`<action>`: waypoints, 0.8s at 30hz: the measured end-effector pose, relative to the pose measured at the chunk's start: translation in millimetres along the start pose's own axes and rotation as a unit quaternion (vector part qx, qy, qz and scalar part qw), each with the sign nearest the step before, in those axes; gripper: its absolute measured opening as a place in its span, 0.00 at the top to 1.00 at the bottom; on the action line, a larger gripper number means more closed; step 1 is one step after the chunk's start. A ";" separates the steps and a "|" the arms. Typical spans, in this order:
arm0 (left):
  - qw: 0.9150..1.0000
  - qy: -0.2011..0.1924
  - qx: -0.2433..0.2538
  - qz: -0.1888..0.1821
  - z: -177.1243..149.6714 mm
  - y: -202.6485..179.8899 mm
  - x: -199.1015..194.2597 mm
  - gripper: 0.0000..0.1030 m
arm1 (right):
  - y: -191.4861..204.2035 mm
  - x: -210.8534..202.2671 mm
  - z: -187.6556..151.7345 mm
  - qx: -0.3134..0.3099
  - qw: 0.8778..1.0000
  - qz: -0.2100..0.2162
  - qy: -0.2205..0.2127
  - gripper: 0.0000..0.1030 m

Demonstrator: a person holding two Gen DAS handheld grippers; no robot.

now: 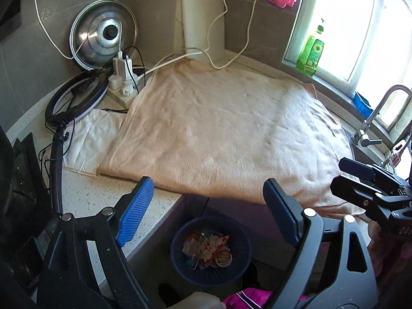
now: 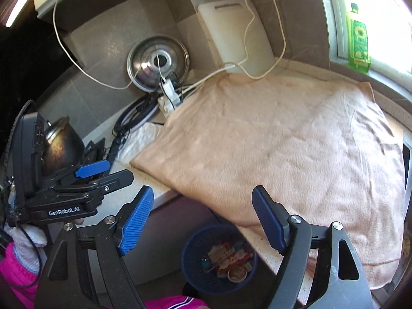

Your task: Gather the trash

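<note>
A dark blue mesh bin stands on the floor below the counter's front edge. Crumpled wrappers and a small round lid lie in it. My left gripper hangs open above the bin with nothing between its blue pads. My right gripper is also open and empty over the bin. Each gripper shows in the other's view: the right one at the right edge, the left one at the left. A beige towel covers the counter with no trash visible on it.
At the back stand a steel pot lid, a white cutting board and a power strip with white cables. A ring light lies at the left. A green bottle and a faucet are on the right.
</note>
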State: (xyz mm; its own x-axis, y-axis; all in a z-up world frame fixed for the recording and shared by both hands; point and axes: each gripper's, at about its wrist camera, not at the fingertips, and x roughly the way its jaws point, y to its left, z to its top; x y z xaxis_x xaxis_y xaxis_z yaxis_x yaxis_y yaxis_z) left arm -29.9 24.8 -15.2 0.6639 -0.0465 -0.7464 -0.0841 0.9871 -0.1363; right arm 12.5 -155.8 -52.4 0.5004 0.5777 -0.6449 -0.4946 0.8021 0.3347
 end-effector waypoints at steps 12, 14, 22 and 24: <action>1.000 -0.017 -0.008 0.015 11.5 -1.0 -14.3 0.06 | 1.3 -7.8 13.2 -0.005 1.000 -0.012 -0.027 0.23; 1.000 -0.013 -0.013 0.016 12.2 0.3 -13.4 0.06 | 1.1 -7.3 15.0 -0.005 1.000 -0.011 -0.028 0.23; 1.000 -0.013 -0.011 0.019 12.9 1.4 -12.0 0.03 | 1.1 -7.4 18.5 -0.004 0.999 -0.012 -0.033 0.23; 1.000 -0.014 -0.011 0.019 13.0 0.6 -11.8 0.03 | 0.9 -7.6 19.0 -0.003 0.999 -0.012 -0.033 0.23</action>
State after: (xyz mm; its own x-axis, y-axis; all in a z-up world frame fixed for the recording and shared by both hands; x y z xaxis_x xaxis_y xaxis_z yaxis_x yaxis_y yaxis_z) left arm -28.1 27.9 2.0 0.6805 -0.0052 -0.7327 -0.1255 0.9844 -0.1236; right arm 21.7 -156.6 -34.2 0.5578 0.5670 -0.6061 -0.4858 0.8152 0.3154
